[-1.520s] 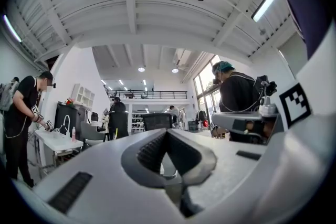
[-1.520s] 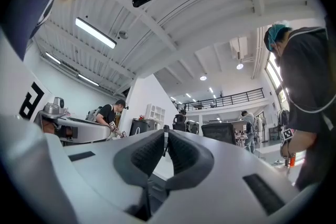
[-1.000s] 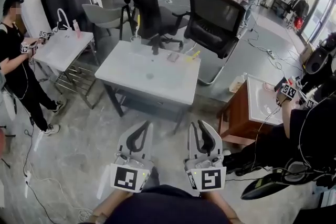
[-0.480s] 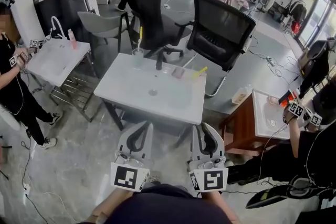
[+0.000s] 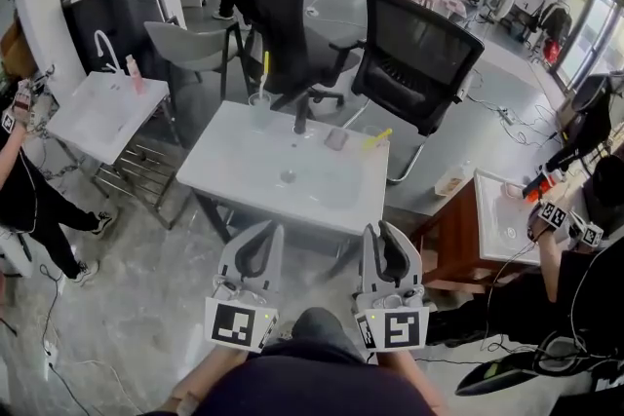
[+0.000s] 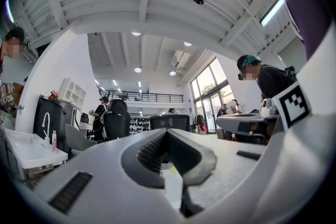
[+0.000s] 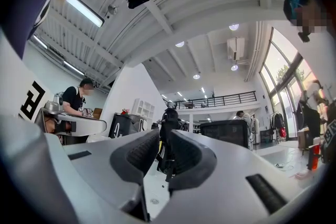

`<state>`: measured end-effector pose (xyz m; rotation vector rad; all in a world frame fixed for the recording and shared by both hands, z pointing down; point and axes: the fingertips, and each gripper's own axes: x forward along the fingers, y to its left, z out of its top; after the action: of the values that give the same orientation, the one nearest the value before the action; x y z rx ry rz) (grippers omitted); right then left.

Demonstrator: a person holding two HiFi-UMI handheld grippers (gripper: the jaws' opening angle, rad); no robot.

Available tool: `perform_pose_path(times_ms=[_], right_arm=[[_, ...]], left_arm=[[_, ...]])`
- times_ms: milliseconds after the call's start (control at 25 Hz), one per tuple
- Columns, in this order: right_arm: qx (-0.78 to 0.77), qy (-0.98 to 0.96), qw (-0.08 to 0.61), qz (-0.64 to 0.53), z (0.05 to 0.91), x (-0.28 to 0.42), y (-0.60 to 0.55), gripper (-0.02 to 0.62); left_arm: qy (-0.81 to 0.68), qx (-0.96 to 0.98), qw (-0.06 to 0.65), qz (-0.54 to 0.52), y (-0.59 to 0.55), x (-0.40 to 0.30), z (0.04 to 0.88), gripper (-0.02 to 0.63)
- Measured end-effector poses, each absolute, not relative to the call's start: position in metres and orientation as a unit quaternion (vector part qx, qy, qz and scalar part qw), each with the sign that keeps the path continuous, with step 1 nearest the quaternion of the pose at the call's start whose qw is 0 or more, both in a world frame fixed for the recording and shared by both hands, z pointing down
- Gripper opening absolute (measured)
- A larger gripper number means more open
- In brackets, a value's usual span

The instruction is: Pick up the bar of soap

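White table (image 5: 244,166), soap bar (image 5: 336,139) near far edge

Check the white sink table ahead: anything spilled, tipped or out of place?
Nothing stands out. On the sink table, the cup stands upright beside the faucet, the bar of soap lies flat toward the far edge, and no spill shows on the top.

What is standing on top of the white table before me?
A clear cup with a yellow stick, a dark post, the soap bar, a yellow item. Nothing covers them.
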<state>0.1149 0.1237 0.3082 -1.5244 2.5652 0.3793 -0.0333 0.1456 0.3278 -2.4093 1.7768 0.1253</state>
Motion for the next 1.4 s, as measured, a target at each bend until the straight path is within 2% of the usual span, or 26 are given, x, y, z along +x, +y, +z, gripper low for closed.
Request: perform_pose_path(times_ms=[160,320,720,1000,1160,1400], right_arm=[[-0.509,0.849,0.066,0.125,0.308,0.115,0.119,0.079],[-0.51,0.848,0.068,0.125,0.31,0.116,0.114,0.079],[-0.522,0.84,0.078,0.124,0.307,0.117,0.079,0.08],[-0.53,0.835,0.078,0.124,0.311,0.108,0.024,0.08],[-0.532,0.835,0.075,0.119,0.314,0.098,-0.017,0.08],[-0.539,0.832,0.068,0.11,0.314,0.084,-0.082,0.106]], left_arm=[[0.591,-0.803,0.064,0.042,0.143,-0.034,0.326,0.0],[0.593,-0.799,0.09,0.045,0.137,-0.037,0.326,0.0],[0.6,-0.792,0.103,0.037,0.094,-0.045,0.321,0.0],[0.595,-0.795,0.113,0.032,0.039,-0.051,0.322,0.0],[0.593,-0.799,0.09,0.035,0.002,-0.056,0.321,0.0],[0.584,-0.805,0.095,0.033,-0.062,-0.067,0.316,0.0]])
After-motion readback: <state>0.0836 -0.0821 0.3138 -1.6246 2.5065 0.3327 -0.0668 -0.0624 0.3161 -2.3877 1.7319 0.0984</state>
